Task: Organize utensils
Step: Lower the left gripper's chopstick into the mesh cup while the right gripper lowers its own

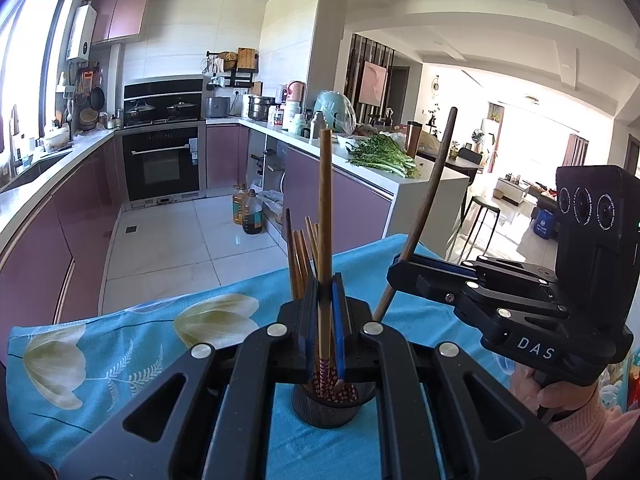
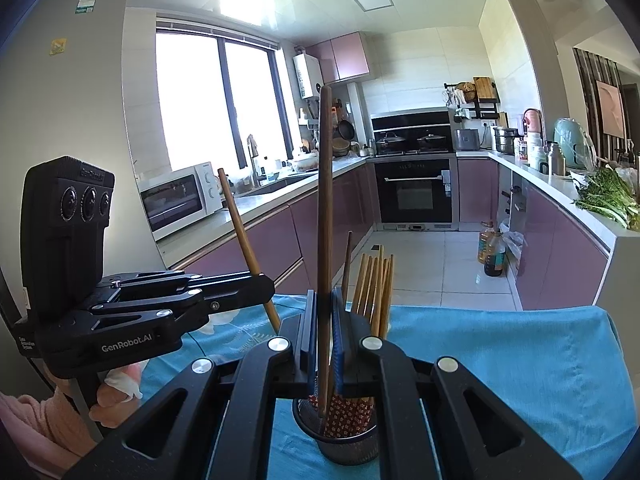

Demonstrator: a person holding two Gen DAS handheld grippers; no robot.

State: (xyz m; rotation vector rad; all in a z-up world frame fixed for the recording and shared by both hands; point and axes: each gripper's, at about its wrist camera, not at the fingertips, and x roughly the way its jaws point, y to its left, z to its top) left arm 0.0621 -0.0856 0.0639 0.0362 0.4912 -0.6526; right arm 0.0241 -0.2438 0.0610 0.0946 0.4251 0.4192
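Left wrist view: both black two-finger grippers clamped on chopsticks over one dark round holder.

The left gripper pinched a light brown wooden chopstick between its blue pads, upright, its patterned lower end inside the dark cylindrical utensil holder on the turquoise flower-printed cloth. The right gripper squeezed a darker, smooth brown chopstick — its tip down in the same mesh-walled holder, beside a bundle of pale wooden chopsticks leaning there.
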